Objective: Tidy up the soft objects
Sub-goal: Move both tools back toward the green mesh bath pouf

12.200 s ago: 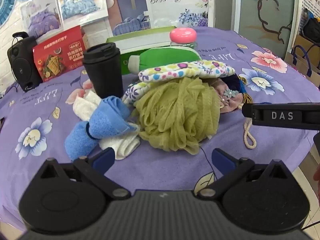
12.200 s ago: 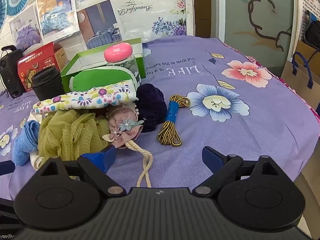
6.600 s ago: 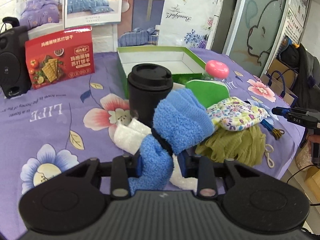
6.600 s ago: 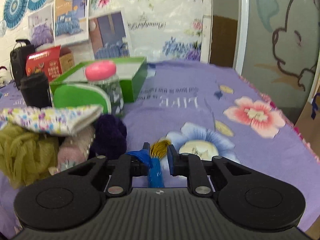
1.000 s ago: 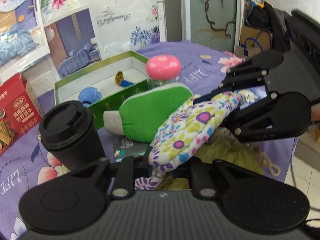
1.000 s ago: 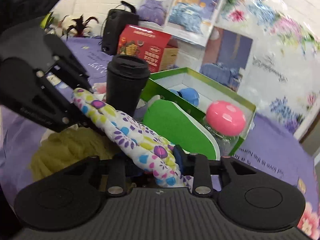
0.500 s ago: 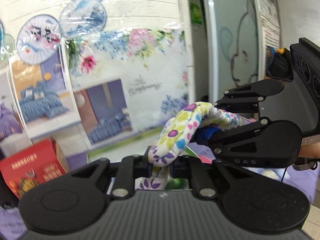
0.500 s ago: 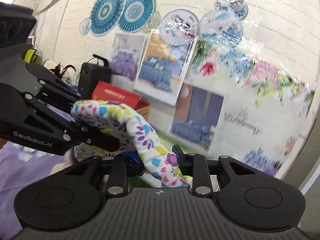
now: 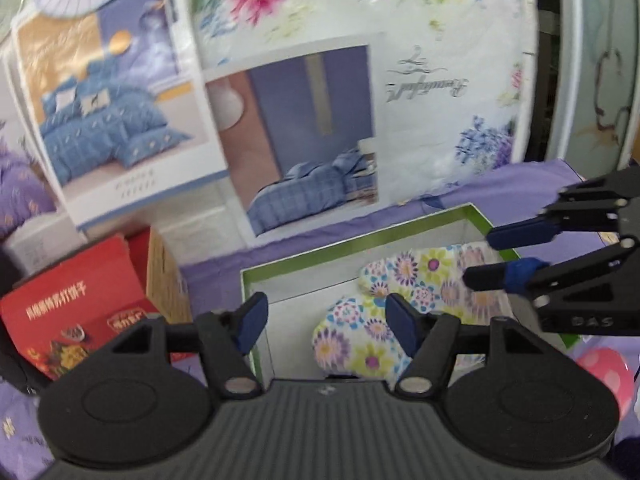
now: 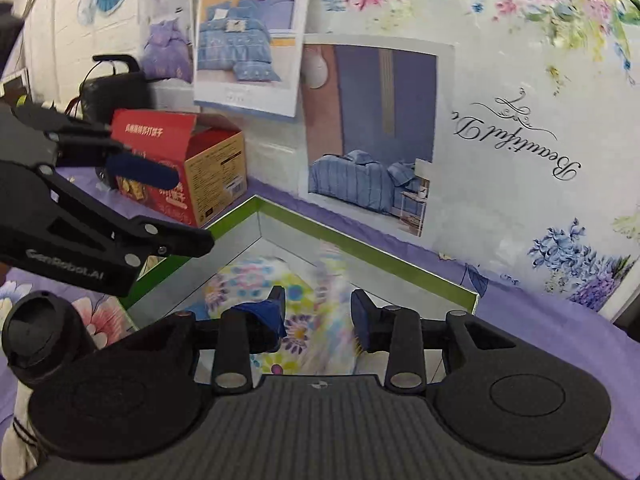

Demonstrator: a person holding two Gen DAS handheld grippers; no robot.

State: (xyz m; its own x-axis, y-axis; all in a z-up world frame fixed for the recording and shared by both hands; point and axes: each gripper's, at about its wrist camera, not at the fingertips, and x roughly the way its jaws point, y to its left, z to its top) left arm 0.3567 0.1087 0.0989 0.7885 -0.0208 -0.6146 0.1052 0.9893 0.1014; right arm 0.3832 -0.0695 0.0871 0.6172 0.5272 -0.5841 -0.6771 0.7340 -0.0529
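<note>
A flower-print cloth [image 9: 404,304] lies inside the green-rimmed white box [image 9: 360,238], also blurred in the right wrist view [image 10: 280,300]. My left gripper [image 9: 322,318] is open and empty, above the box's left part. My right gripper [image 10: 318,320] is open and empty, just above the cloth; it also shows in the left wrist view [image 9: 480,258] over the box's right side. The left gripper appears in the right wrist view [image 10: 176,208] at the left. Other items in the box are hidden by the cloth.
A red cracker box [image 9: 76,316] stands left of the green box [image 10: 360,248]. A black lidded cup [image 10: 40,328] and a black speaker [image 10: 116,88] are at the left. A pink-capped jar [image 9: 608,372] sits at the right. A poster wall stands behind the purple tablecloth.
Both grippers held the flower-print cloth up in the air; now both have opened and the cloth lies in the green box below them.
</note>
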